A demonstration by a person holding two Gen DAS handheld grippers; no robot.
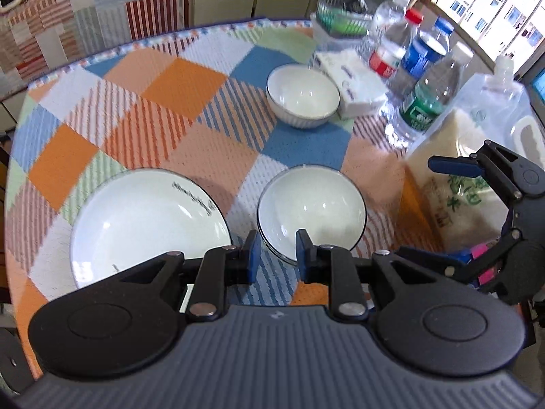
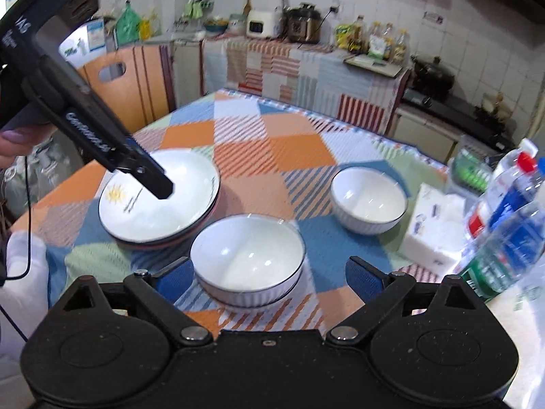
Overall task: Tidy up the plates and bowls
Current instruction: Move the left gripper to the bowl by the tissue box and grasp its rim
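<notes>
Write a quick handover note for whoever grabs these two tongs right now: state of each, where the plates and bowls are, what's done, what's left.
Left tongs: nearly shut, empty, above the table.
Right tongs: wide open, empty, above the near bowl.
Plate: on the near left of the tablecloth, apparently atop another dish.
Near bowl looks like two nested; far bowl sits alone by the tissue pack.
Done: plates seemingly stacked.
Left: probably the far bowl onto the near one.

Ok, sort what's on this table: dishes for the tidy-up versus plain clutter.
For the job:
- plate stack
- near bowl
- far bowl

Just lying about:
- water bottles
- tissue pack
- rice bag
- green basket
</notes>
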